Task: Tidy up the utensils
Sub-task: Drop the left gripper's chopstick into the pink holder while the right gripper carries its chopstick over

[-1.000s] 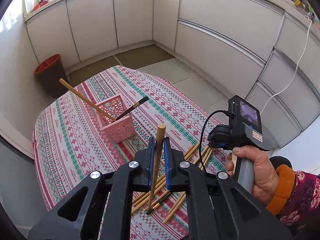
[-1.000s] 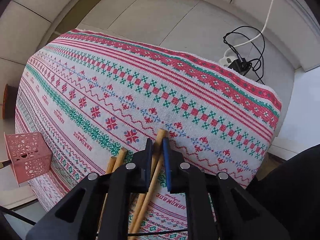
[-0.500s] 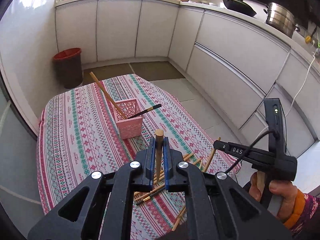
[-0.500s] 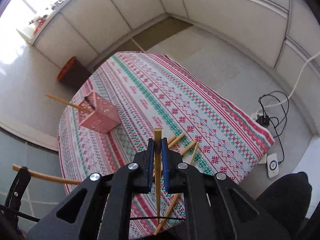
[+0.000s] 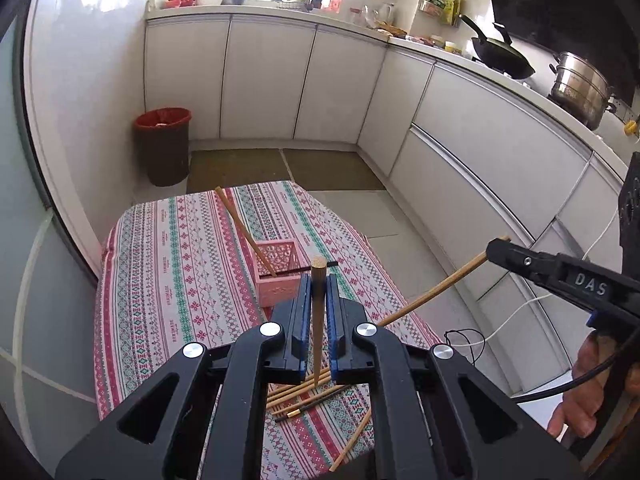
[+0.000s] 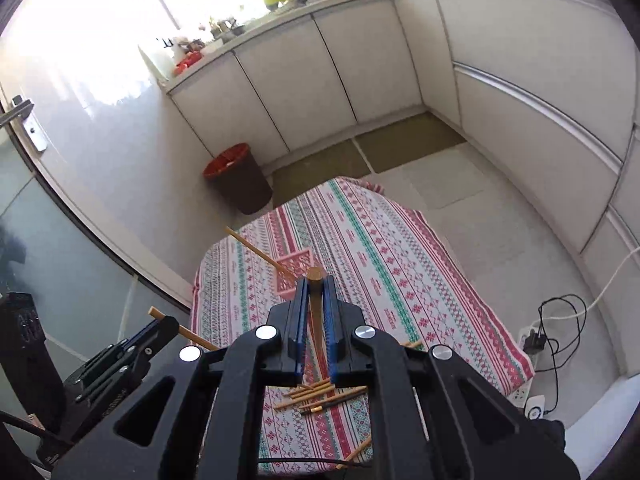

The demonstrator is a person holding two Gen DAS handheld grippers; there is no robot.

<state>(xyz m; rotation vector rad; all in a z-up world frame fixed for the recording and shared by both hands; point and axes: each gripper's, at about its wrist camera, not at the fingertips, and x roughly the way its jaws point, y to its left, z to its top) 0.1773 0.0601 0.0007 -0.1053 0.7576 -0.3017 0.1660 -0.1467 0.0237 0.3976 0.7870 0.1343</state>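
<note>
Kitchen: patterned tablecloth (image 5: 168,280), white cabinets (image 5: 264,80); both tools clamp 1 chopstick each.

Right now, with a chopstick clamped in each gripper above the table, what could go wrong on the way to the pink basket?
1. The pink basket already holds a leaning chopstick; new ones could knock it or tip the basket.
2. The right gripper holds its chopstick near the end, so the long free end could swing.
3. The left gripper pinches its chopstick thinly; it may slip.
</note>
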